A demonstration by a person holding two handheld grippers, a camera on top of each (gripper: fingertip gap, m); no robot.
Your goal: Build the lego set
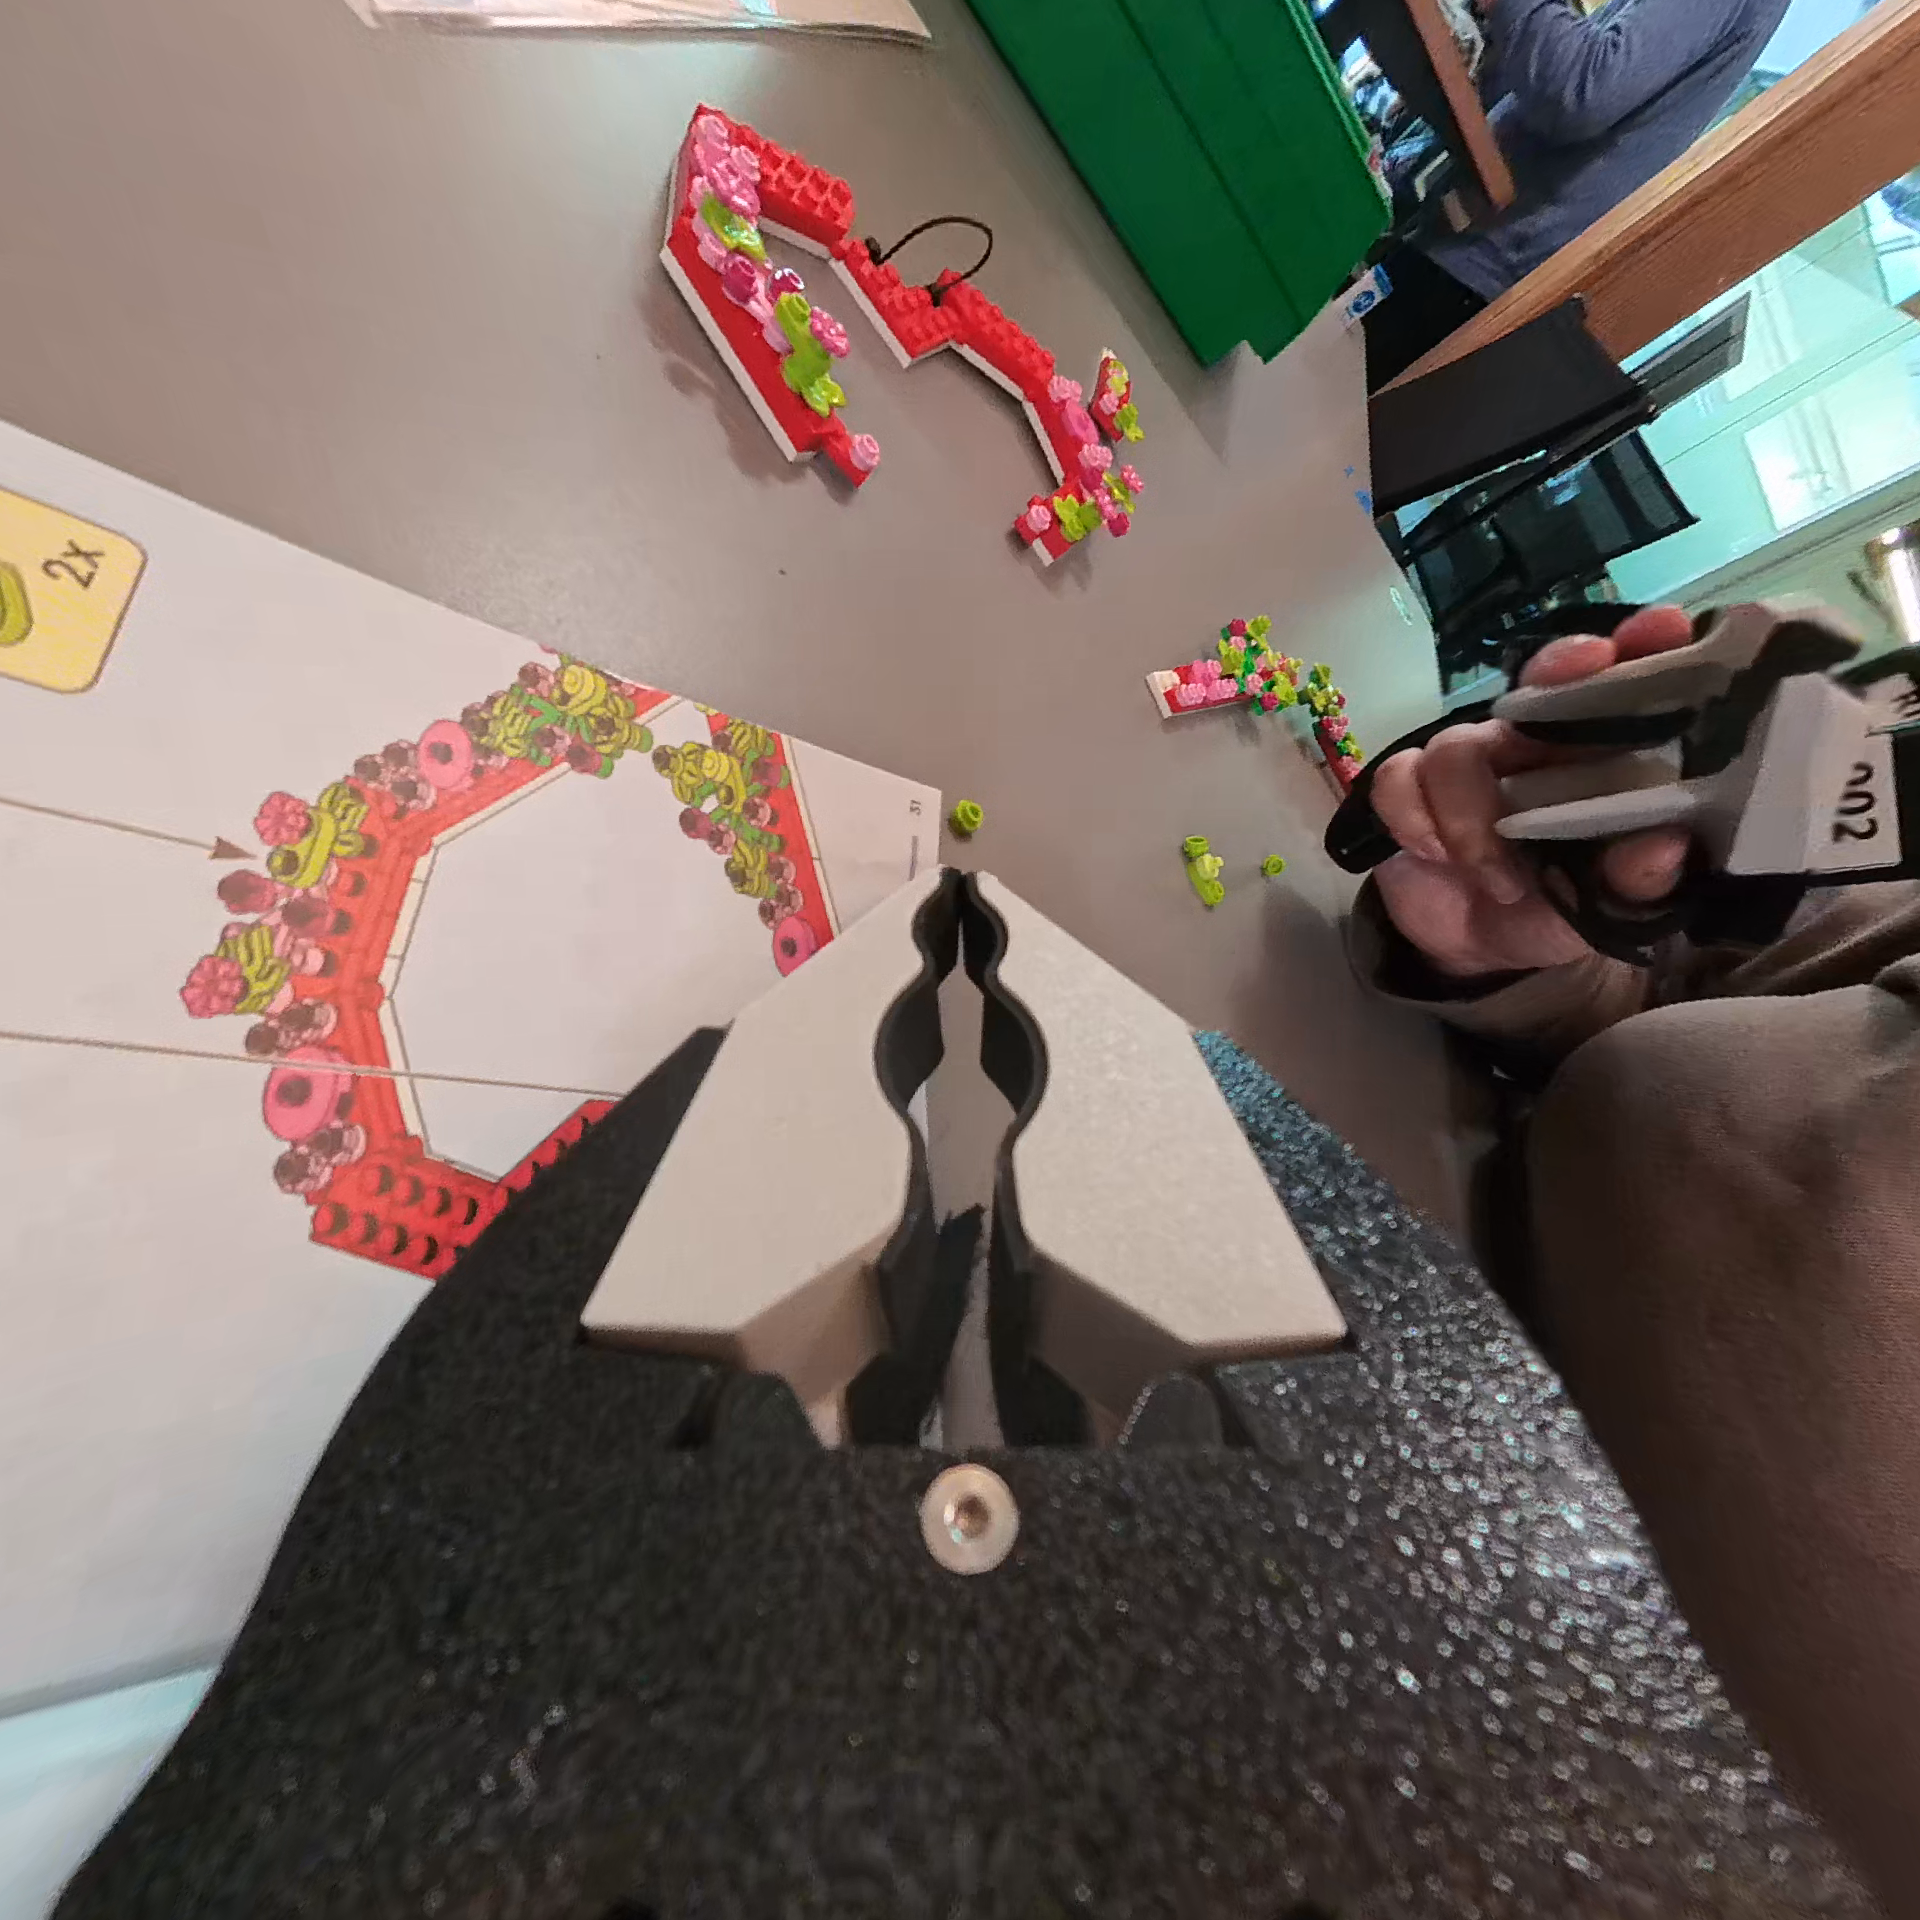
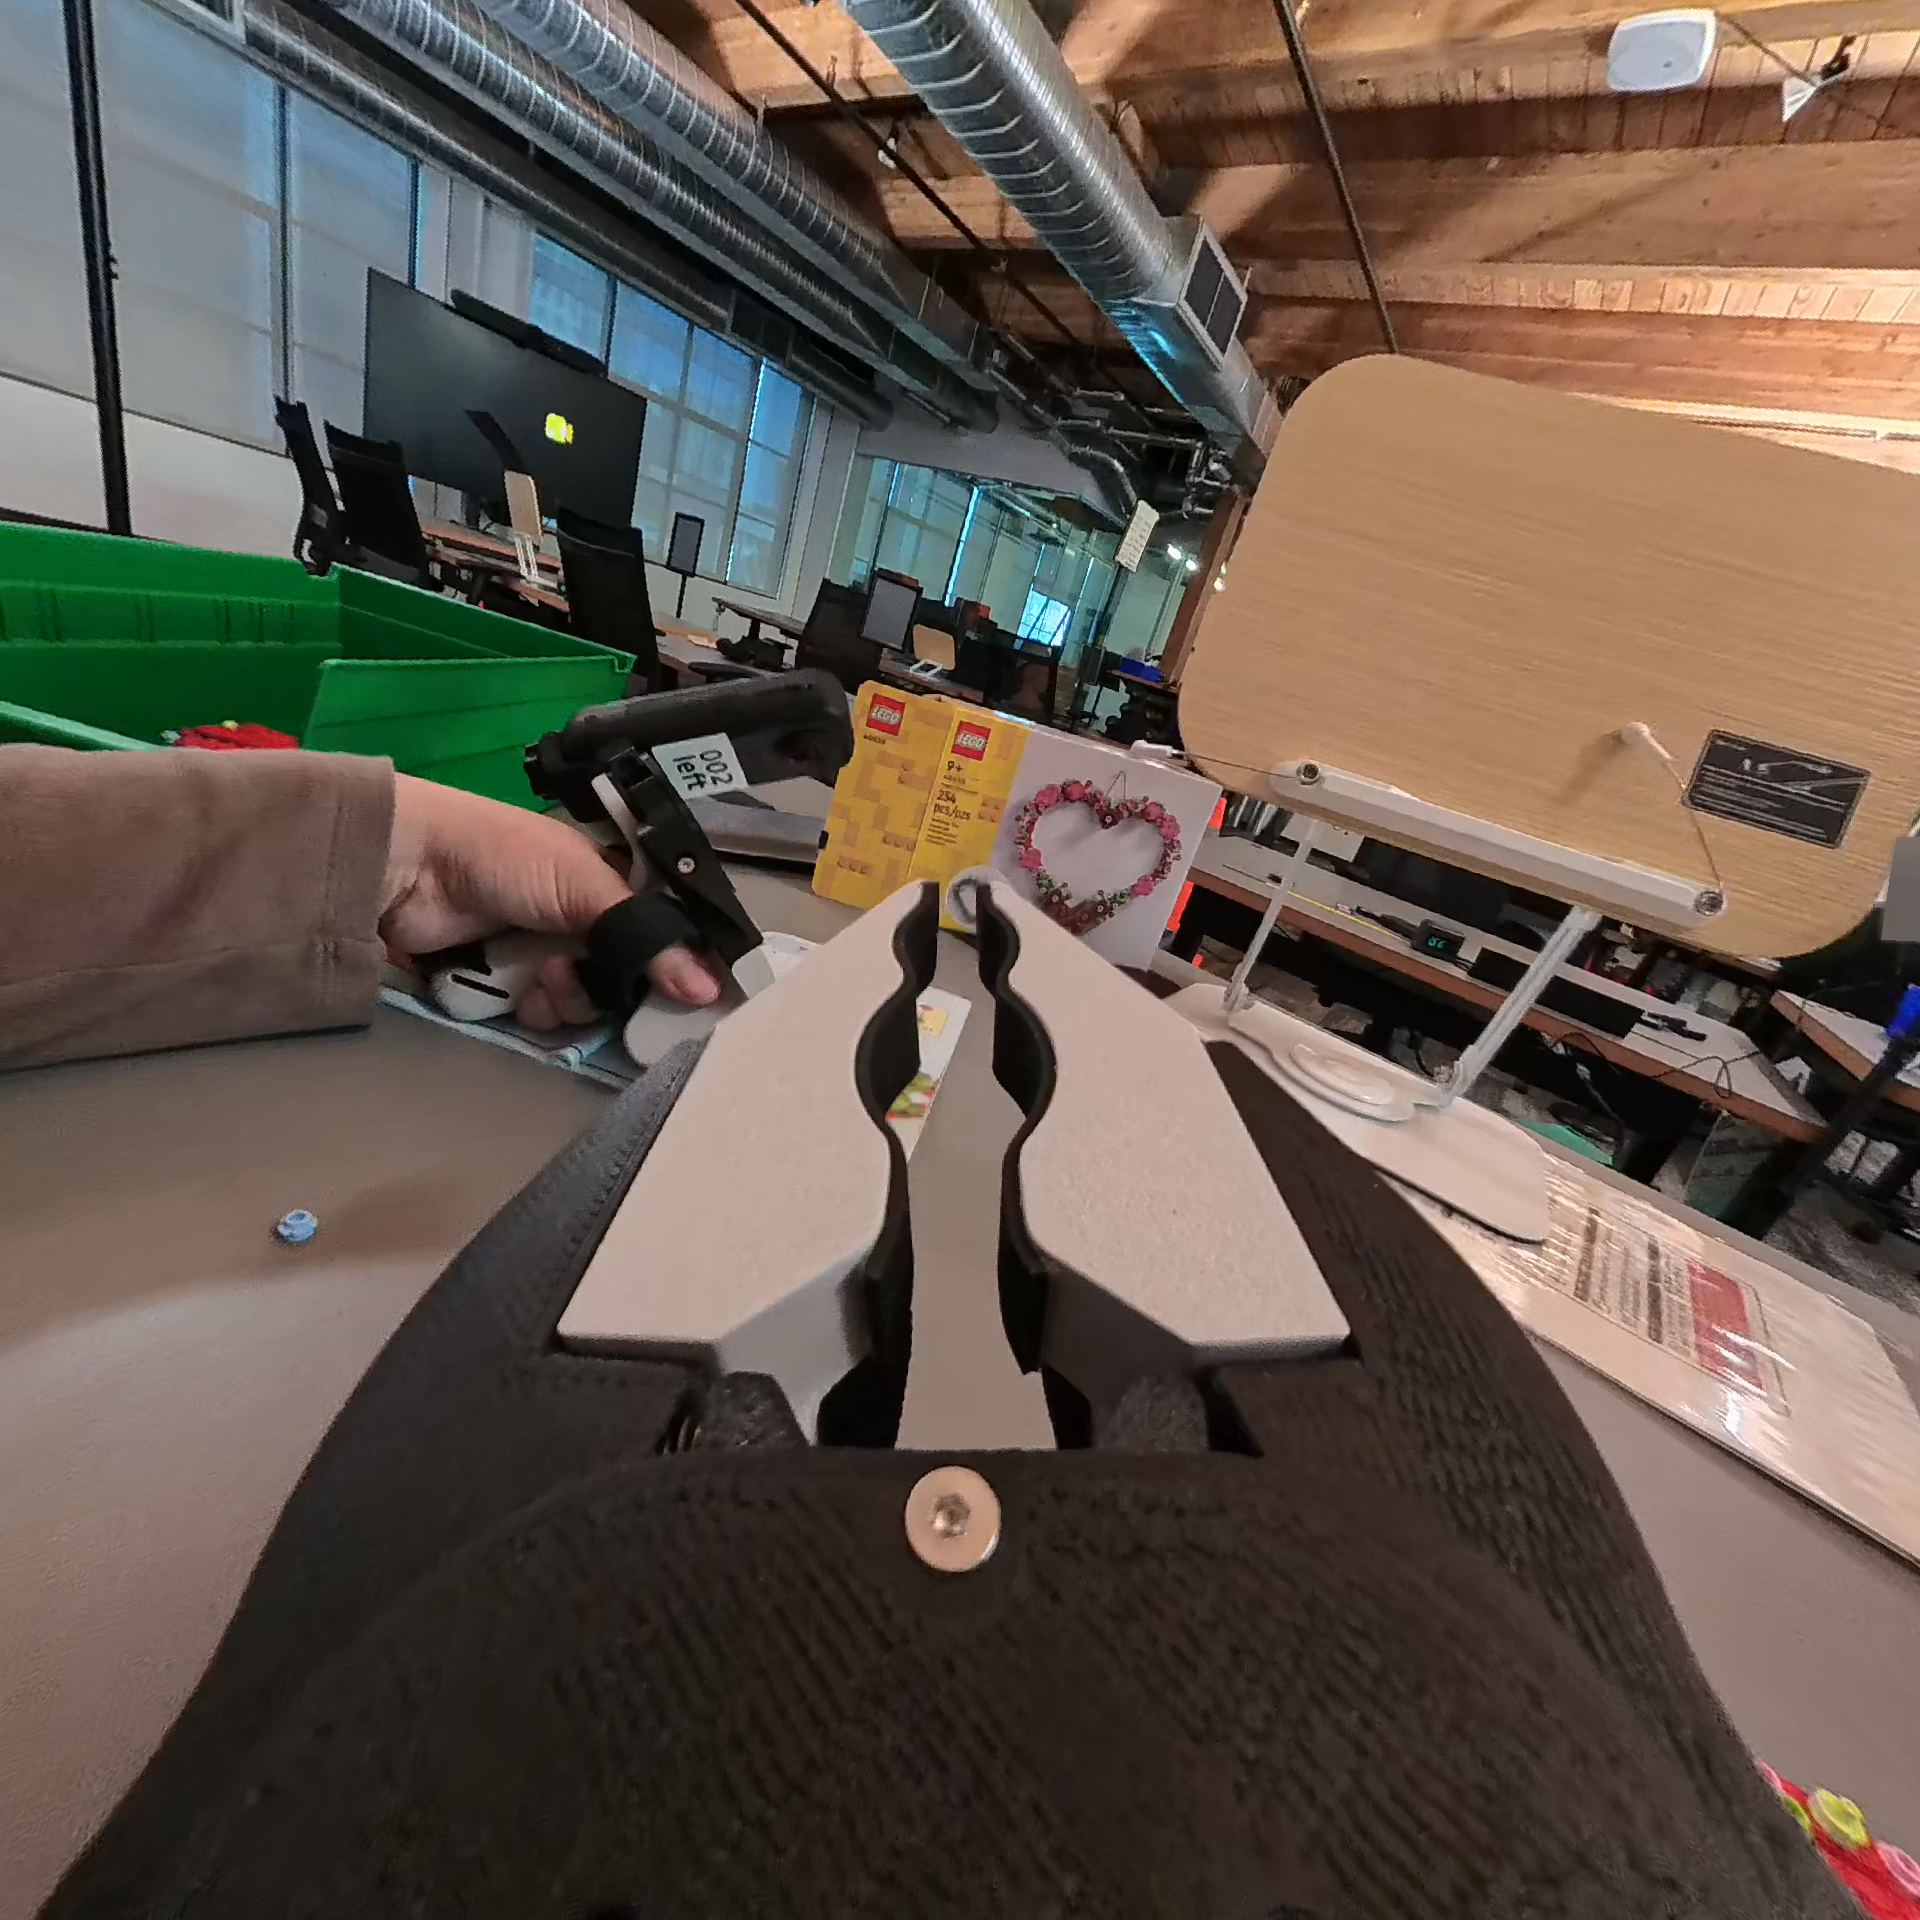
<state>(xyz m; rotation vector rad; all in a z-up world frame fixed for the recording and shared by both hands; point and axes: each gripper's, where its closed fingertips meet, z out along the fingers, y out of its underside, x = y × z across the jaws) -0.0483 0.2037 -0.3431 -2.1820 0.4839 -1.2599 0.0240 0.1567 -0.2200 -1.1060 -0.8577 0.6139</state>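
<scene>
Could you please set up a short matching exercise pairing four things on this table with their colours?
Things:
1. bin
2. loose studs
3. heart sections
4. box

Colours:
A. mainly red, with pink and lime flowers
B. green
C. yellow and white
D. lime

Pairs: 1-B, 2-D, 3-A, 4-C

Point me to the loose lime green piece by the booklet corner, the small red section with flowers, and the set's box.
lime green piece (image 1: 965,817), left wrist view, its top.
small red section (image 1: 1252,681), left wrist view, flower cluster.
box (image 2: 1101,854), right wrist view, front face.
</scene>
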